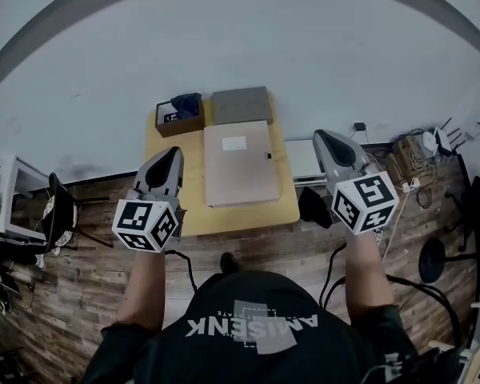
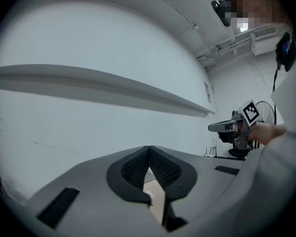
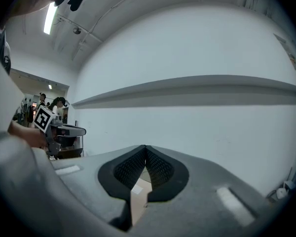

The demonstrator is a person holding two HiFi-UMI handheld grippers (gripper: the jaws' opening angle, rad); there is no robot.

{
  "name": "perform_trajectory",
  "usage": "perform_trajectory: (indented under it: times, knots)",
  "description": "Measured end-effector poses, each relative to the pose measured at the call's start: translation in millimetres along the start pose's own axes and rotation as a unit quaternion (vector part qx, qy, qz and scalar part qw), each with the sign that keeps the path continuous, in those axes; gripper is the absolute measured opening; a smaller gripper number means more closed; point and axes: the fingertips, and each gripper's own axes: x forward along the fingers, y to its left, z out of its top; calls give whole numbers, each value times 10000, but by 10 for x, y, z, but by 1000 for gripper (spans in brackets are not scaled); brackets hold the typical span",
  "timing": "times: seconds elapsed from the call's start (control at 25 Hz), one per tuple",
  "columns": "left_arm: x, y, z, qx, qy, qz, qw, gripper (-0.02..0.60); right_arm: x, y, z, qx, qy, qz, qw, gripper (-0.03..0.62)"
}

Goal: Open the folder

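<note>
Currently, the folder (image 1: pixel 240 165) is lying closed on the small table (image 1: pixel 232 216), opening not yet begun, while the left gripper (image 1: pixel 170 154) and right gripper (image 1: pixel 323 137) are hovering either side, jaws together, empty.

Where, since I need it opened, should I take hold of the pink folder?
Probably the right edge of the folder, by the small dark tab, coming from the right with the right gripper: it lies flat and closed, and that tab suggests the opening side.
</note>
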Motion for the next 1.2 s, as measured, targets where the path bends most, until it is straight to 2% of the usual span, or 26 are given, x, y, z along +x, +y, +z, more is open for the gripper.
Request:
perform_trajectory:
  times: [0.2,0.4,0.56,0.68,0.76,0.92,1.08,1.2]
  knots:
    - [187,182,-11,78,38,-208,9997,0,214,50,-16,33,155,-151,9998,3]
    - [273,496,-18,-10,-145,14,9999,0,413,64,8,13,147,-323,9994,3]
    - [381,558,-85,-130,-112,-247,9995,0,527,13,4,-20,121,-503,9987,5]
    - [418,562,-186,-268,-37,-303,9992,3,607,11,-56,58,171,-360,9992,26]
    - [450,549,-221,-300,-8,-270,9992,65,663,-50,-45,43,139,-223,9996,26]
    - [551,449,-306,-315,142,-106,9993,113,727,-291,-70,113,70,-12,9999,40]
    - [590,327,-351,-248,282,56,9993,180,832,-509,-138,146,115,289,9994,109]
    - [614,231,-386,-230,309,171,9991,242,910,-636,-201,175,172,502,9984,211]
